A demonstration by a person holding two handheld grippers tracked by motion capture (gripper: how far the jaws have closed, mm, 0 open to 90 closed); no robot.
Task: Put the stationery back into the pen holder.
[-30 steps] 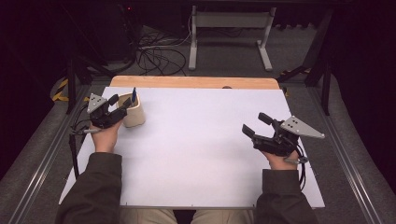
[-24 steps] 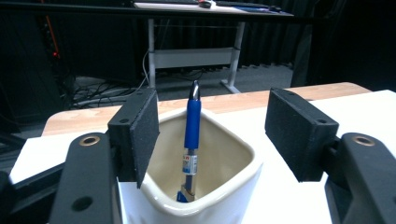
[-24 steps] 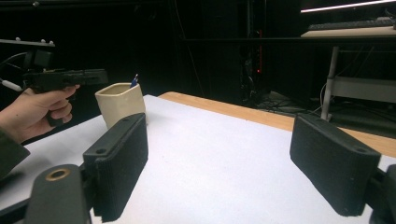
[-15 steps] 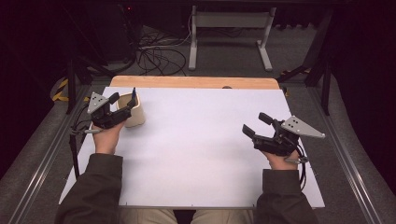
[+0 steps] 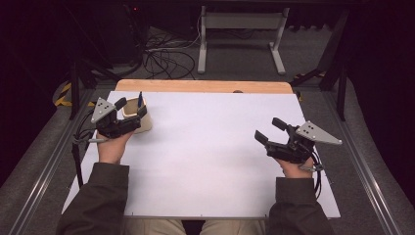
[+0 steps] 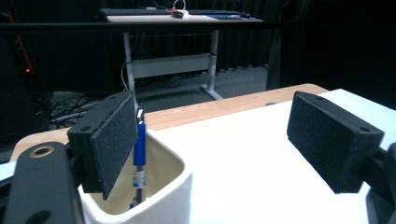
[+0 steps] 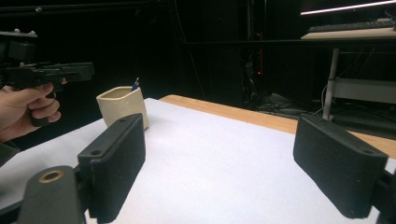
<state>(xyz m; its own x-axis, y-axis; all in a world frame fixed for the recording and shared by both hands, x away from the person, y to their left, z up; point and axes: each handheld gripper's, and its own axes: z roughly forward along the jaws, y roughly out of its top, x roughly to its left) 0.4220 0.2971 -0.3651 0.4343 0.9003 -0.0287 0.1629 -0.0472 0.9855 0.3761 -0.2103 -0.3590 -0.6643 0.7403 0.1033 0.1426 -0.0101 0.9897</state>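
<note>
A cream cup stands at the far left of the white table top, and a blue pen stands upright in it. My left gripper hovers just above and to the left of the cup. Its jaws have just been opening and stand wide apart. In the left gripper view the blue pen rises from the cup beside the left pad, free of the left gripper. My right gripper rests at the right, open and empty. From the right gripper the cup shows far off.
A wooden strip runs along the table's far edge. Behind it are a desk frame and cables on the floor. Grey rails run along both sides of the table. White surface lies between the two grippers.
My left gripper has drawn back from over the cup toward the left and risen a little, its jaws spreading. The pen stays standing in the cup. The right gripper has not moved.
</note>
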